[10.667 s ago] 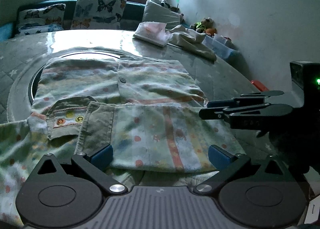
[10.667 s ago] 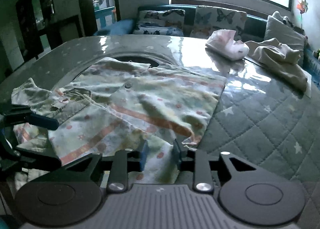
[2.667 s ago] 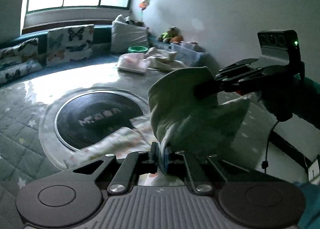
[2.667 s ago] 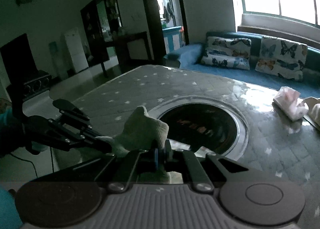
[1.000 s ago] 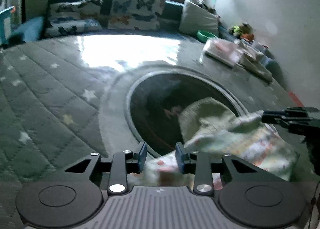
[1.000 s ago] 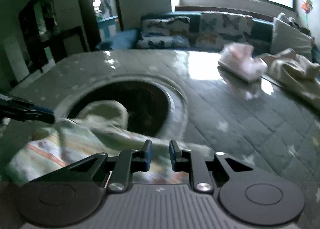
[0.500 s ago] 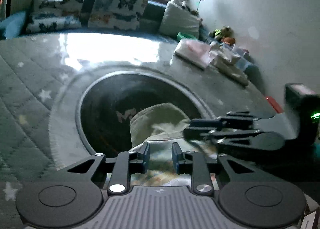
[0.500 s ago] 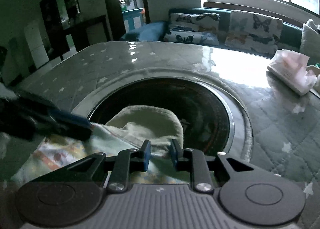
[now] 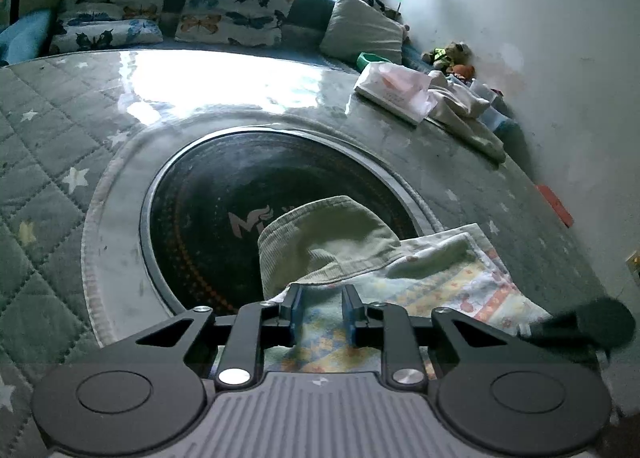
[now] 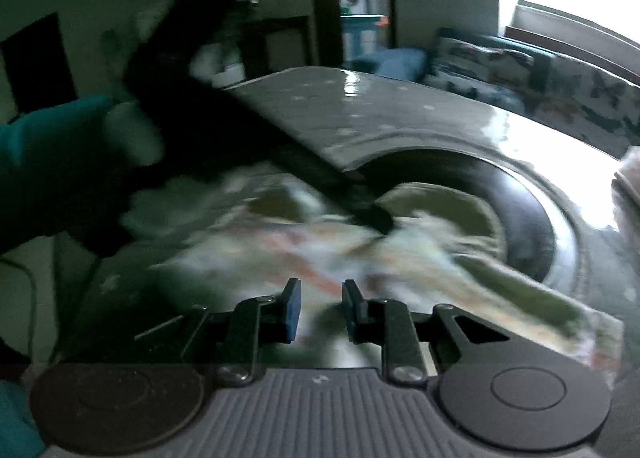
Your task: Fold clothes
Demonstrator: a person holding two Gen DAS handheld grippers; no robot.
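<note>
A small patterned shirt [image 9: 404, 278] with a pale green collar lies bunched on the table, partly over the dark round hob [image 9: 224, 217]. My left gripper [image 9: 321, 308] sits low over its near edge, jaws a little apart with cloth between them. My right gripper [image 10: 318, 308] is open and empty above the blurred shirt [image 10: 320, 250]. In the right wrist view the left gripper's fingers [image 10: 360, 209] reach across to the collar. A blurred dark part of the right gripper [image 9: 592, 324] shows at the right edge of the left wrist view.
The table [image 9: 60, 137] has a quilted star cover. A folded pink garment [image 9: 396, 87] and a cream one [image 9: 464, 113] lie at its far right. A sofa with butterfly cushions [image 9: 236, 9] stands behind. A wall is close on the right.
The right gripper has swung away to the side and now views the shirt from further right, blurred by motion. Both pairs of jaws have opened slightly. The shirt lies lower and flatter.
</note>
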